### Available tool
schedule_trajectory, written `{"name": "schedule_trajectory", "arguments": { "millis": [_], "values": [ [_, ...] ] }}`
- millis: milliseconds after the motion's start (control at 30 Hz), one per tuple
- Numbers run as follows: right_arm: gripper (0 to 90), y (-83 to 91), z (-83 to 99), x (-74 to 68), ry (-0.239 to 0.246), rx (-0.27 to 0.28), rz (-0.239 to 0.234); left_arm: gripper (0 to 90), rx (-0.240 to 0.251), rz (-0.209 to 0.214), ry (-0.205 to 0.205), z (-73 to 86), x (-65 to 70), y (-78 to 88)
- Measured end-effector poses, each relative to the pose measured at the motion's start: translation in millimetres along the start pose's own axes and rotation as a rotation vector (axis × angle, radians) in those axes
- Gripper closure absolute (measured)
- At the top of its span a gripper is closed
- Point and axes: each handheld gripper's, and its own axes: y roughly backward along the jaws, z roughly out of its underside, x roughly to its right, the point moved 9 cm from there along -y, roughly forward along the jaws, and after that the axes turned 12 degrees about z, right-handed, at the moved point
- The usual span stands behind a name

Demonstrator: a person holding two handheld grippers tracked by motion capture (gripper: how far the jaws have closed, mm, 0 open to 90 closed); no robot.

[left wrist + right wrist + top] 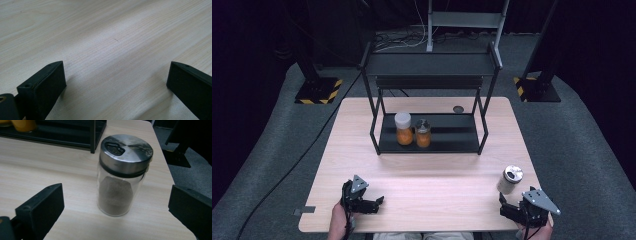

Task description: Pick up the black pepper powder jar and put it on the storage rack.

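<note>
Right gripper view: right hand-held gripper (116, 202) has jaws spread wide, glass shaker jar (122, 173) with metal lid standing upright on the tabletop (50, 167) just ahead, between the jaw lines, not touched. Left hand-held gripper (116, 80) also wide, nothing between its jaws, low over bare wood
</note>
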Motion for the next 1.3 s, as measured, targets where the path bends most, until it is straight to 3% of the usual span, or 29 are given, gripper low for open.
{"name": "schedule_trajectory", "arguments": {
  "millis": [300,533,700,867,1000,1300],
  "values": [
    [0.0,-44.0,-6.5,2.5,-0.016,-0.064,-0.054,1.7,0.002,0.000,0.001,0.1,0.1,-0.1],
    [0.0,-66.7,-10.6,5.0,-0.015,-0.094,-0.072,1.7,0.000,0.000,0.000,0.0,0.0,0.0],
    [4.0,-70.2,-9.2,5.2,-0.005,-0.089,-0.088,1.7,0.002,0.001,0.001,0.1,0.0,-0.1],
    [21.0,-70.0,-7.9,7.7,-0.005,-0.084,-0.115,1.7,0.002,0.001,0.001,0.1,-0.1,-0.1],
    [28.4,-68.4,-7.1,10.4,-0.012,-0.083,-0.111,1.7,0.002,0.001,0.001,0.1,-0.1,-0.1],
    [30.3,-67.7,-9.2,12.4,0.002,-0.089,-0.118,1.7,0.002,0.001,0.000,0.1,-0.1,-0.1]
  ]
}}
